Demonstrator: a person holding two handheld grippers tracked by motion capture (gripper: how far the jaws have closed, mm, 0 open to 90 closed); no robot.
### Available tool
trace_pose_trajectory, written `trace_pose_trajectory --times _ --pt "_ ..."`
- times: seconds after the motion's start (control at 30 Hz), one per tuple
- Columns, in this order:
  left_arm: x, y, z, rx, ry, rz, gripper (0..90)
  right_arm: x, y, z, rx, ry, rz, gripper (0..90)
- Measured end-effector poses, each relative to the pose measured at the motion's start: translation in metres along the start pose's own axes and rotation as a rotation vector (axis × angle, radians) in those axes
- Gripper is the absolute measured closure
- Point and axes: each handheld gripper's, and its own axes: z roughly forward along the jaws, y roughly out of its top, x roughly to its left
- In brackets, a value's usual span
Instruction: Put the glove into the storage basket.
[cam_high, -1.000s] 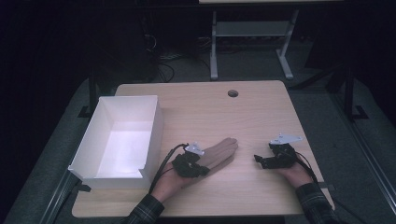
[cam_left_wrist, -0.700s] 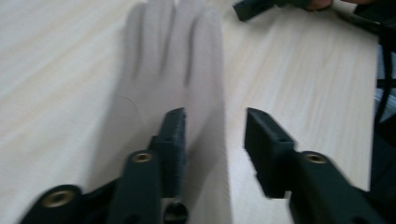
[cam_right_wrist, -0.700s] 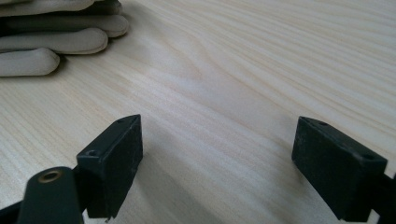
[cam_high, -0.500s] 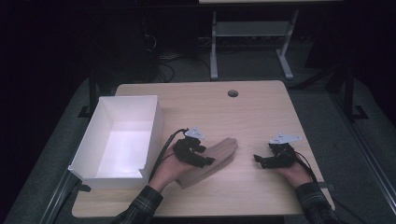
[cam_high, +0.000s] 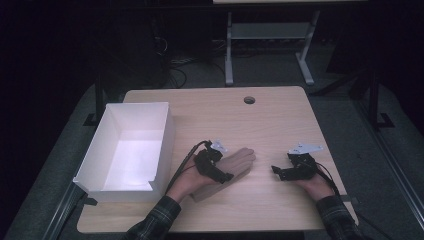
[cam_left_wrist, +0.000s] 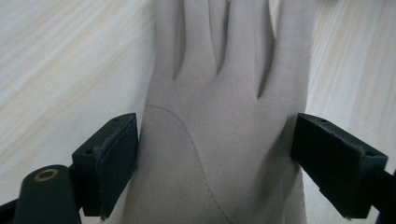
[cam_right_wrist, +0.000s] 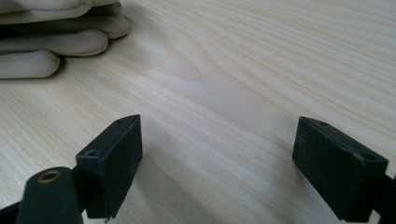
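- Between the jaws of the left claw (cam_left_wrist: 215, 163), a beige glove (cam_left_wrist: 224, 116) is lying palm-flat, its cuff end nearest the camera and its fingers pointing away; the jaws are standing spread wide, each pad flanking an edge of the glove's palm, and whether they are pressing it yet cannot be told.
- Just ahead of that claw, in the high view, the glove (cam_high: 235, 167) is resting on the table (cam_high: 280, 120), its fingertips pointing toward the table's far right.
- To the side of the left claw, the white box (cam_high: 131, 150) is sitting open and empty, close enough for a short carry.
- Opposite, the right claw (cam_right_wrist: 217, 163) is hovering low over bare wood, jaws parted and holding nothing, with the glove's fingertips (cam_right_wrist: 56, 39) lying beyond its left jaw.
- Judging the step as a grasp of the glove, doing it well is probably meaning closing squarely across the palm so the soft fabric is bunching between the pads rather than slipping out, then lifting cleanly before swinging toward the box.
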Motion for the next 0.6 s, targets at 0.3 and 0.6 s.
trace_pose_trajectory --times 0.3,0.6 --pt "-0.009 -0.004 0.009 0.017 0.028 0.026 14.1 0.0 0.0 0.0 0.001 0.0 0.001 15.6" --pt "-0.015 -0.004 0.005 0.013 0.001 0.05 33.6 0.0 0.0 0.0 0.0 0.0 0.0 15.6"
